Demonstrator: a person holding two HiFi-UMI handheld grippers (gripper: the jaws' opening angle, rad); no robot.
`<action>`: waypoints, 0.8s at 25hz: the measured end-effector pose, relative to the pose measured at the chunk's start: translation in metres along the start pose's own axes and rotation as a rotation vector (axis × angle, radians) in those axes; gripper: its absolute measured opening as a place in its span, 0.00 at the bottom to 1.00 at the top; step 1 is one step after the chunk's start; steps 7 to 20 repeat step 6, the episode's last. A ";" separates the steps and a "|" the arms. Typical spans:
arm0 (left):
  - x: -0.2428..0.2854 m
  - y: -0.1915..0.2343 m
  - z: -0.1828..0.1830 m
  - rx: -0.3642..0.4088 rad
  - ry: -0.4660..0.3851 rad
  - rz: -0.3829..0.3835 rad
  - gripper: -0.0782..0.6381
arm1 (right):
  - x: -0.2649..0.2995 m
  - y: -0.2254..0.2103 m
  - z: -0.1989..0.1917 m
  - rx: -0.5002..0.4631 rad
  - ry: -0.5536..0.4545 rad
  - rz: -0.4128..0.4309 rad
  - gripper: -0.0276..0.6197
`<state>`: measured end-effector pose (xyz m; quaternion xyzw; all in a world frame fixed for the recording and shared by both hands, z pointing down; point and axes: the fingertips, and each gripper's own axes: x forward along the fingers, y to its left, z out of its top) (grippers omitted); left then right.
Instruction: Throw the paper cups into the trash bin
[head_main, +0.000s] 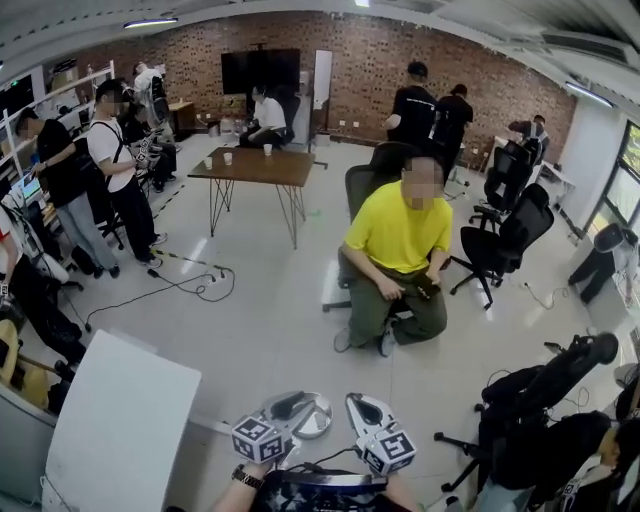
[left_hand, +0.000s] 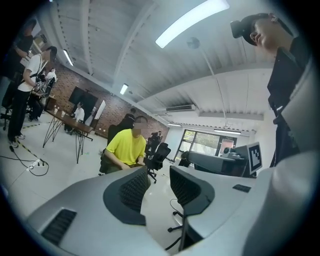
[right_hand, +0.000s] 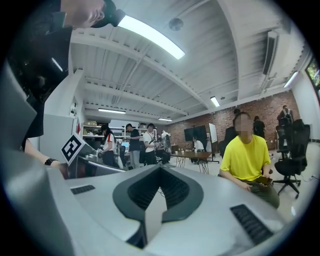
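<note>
Three white paper cups (head_main: 228, 157) stand on a brown wooden table (head_main: 260, 172) far across the room. Both grippers are low and close to my body at the bottom of the head view, a long way from the cups. My left gripper (head_main: 300, 410) (left_hand: 159, 181) points up and out into the room, its ribbed pads (left_hand: 134, 189) apart with nothing between them. My right gripper (head_main: 366, 408) (right_hand: 160, 172) has its jaws pressed together and holds nothing. The same table (right_hand: 192, 155) shows small in the right gripper view. I see no trash bin in any view.
A person in a yellow shirt (head_main: 398, 235) sits on a chair mid-room, between me and the table. Black office chairs (head_main: 512, 228) stand at the right and near right (head_main: 545, 400). Cables (head_main: 190, 286) trail on the floor at the left. A white panel (head_main: 120, 430) leans at lower left. Several people stand around.
</note>
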<state>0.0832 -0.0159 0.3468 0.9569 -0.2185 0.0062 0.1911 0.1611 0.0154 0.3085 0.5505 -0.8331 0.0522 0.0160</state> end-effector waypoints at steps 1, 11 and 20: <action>0.000 0.002 0.003 0.004 -0.006 -0.003 0.30 | -0.001 -0.002 -0.001 0.002 0.000 -0.009 0.05; 0.002 0.010 0.016 0.028 -0.032 -0.018 0.29 | -0.006 -0.012 -0.006 0.014 0.001 -0.057 0.05; 0.002 0.010 0.016 0.028 -0.032 -0.018 0.29 | -0.006 -0.012 -0.006 0.014 0.001 -0.057 0.05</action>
